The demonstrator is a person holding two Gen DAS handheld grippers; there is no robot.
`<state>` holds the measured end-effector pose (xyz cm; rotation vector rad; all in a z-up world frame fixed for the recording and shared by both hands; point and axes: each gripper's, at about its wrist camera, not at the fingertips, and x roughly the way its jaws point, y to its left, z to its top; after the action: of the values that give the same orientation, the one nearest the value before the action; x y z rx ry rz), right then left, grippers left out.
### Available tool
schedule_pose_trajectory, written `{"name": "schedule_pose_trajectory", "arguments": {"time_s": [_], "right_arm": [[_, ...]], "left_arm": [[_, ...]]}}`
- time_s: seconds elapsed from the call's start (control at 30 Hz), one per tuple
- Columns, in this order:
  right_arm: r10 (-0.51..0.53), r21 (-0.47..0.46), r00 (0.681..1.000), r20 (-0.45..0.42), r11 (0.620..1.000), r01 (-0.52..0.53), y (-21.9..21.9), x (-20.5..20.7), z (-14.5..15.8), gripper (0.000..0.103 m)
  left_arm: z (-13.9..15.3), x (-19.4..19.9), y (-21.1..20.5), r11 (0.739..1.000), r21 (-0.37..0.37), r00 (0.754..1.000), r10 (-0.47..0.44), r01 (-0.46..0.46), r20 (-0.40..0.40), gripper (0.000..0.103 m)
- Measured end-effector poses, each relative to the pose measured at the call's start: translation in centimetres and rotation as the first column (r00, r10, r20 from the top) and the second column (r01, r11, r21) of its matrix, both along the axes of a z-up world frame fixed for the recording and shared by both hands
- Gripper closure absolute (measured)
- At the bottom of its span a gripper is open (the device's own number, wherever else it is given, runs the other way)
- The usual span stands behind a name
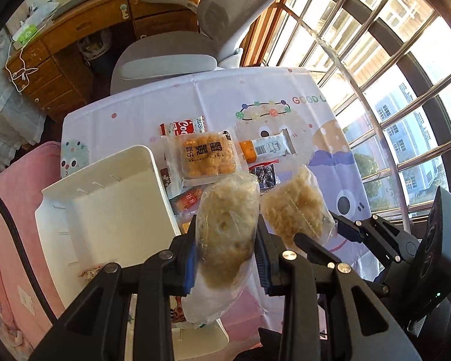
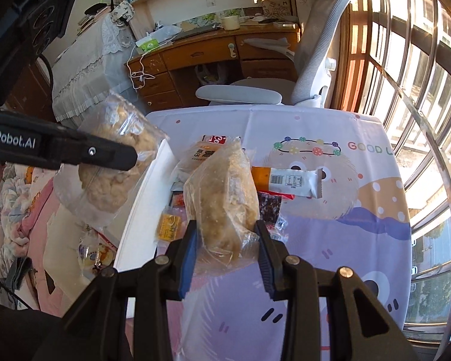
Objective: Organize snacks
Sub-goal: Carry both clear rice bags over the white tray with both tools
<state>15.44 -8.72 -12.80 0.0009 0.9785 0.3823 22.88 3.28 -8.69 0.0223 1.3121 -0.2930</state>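
Holding 1 clear bag each, the left gripper (image 1: 225, 258) and right gripper (image 2: 228, 258) have jaws closed on bun bags (image 1: 225, 228) (image 2: 225, 201) above the desk's left edge; lower both gently into the white tray (image 1: 105, 198), without squeezing.

We see crinkly glossy clear plastic bags (image 1: 225, 225) of rough crumbly snack, a smooth matt white plastic tray (image 1: 105, 186) (slightly scuffed), a printed cloth-like tablecloth (image 1: 225, 96).
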Motion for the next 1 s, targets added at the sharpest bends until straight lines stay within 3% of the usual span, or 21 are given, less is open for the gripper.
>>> {"name": "schedule_pose_trajectory", "arguments": {"time_s": [0.53,1.0], "right_arm": [[0.045,-0.036,0.998,0.049,0.998,-0.043,8.9,-6.6,3.2,0.066],[0.092,-0.045,0.994,0.057,0.995,-0.09,17.2,-9.6,3.4,0.066]], "left_arm": [[3.8,-6.3,11.0,0.993,-0.102,0.992,0.071,-0.061,0.107,0.072],[1.6,-9.8,20.8,0.984,-0.127,0.987,0.136,-0.125,0.082,0.072]]}}
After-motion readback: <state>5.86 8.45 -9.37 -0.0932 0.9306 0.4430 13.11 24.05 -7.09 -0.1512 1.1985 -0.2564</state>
